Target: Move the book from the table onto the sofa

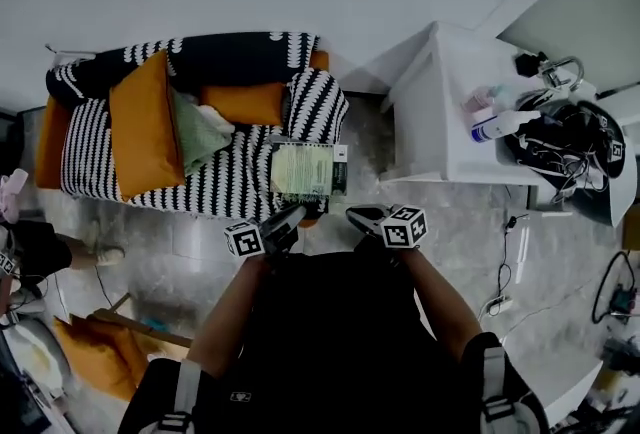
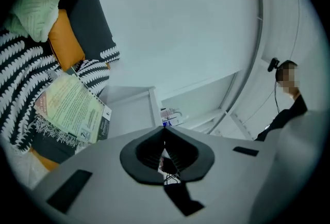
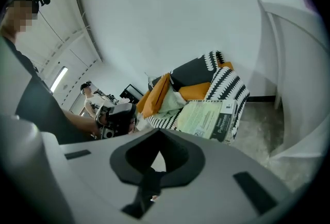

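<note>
On the sofa point(image 1: 215, 184), at the end closest to the white worktop point(image 1: 450, 122) and right at the seat's front edge, the book point(image 1: 305, 170) lay flat with its cover up. It was off the worktop entirely, so the move looked finished. Its long axis ran from the sofa's back towards the front edge, pointing roughly at the person, with the dark spine on the side facing the worktop.

Both tools sat just off the sofa's front edge, near the book but not touching it. The left hand-held gripper point(image 1: 283, 225) had its jaws closed together on nothing, and so did the right hand-held gripper point(image 1: 365, 217). The book lay ahead of both and between them. The left one seemed slightly nearer, lined up with the book's near short edge. Any re-grip would probably have started there.
</note>
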Demonstrator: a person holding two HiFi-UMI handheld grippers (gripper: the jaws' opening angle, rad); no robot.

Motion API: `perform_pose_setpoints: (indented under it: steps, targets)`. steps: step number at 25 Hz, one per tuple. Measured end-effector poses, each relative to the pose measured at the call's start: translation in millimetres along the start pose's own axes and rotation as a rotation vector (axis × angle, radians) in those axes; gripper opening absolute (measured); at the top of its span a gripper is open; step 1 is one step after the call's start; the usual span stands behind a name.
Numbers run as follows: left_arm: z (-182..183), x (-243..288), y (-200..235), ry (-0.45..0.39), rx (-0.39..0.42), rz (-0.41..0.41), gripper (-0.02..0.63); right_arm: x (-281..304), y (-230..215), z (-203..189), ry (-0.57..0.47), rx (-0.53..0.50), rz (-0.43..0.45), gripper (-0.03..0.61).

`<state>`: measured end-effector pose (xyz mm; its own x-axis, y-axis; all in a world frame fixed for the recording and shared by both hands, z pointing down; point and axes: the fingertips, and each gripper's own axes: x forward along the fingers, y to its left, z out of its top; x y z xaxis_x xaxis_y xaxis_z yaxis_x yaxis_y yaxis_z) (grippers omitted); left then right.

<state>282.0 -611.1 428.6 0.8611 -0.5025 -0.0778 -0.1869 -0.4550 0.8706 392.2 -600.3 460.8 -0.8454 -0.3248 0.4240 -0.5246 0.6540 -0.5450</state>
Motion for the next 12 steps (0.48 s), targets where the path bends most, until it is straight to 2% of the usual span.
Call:
perform_pose_setpoints:
  steps: [6,12]
  targets:
    - [-2.7,-15.8,13.7,0.054,0.001,0.07,0.011,7.3,12.7,-1.7,0.024,-0.012,0.012,0.007]
    - [0.7,-16.4,2.0,0.126,0.007,0.038,0.012,16.6,23.2,7.2,0.055,-0.071,0.026,0.006]
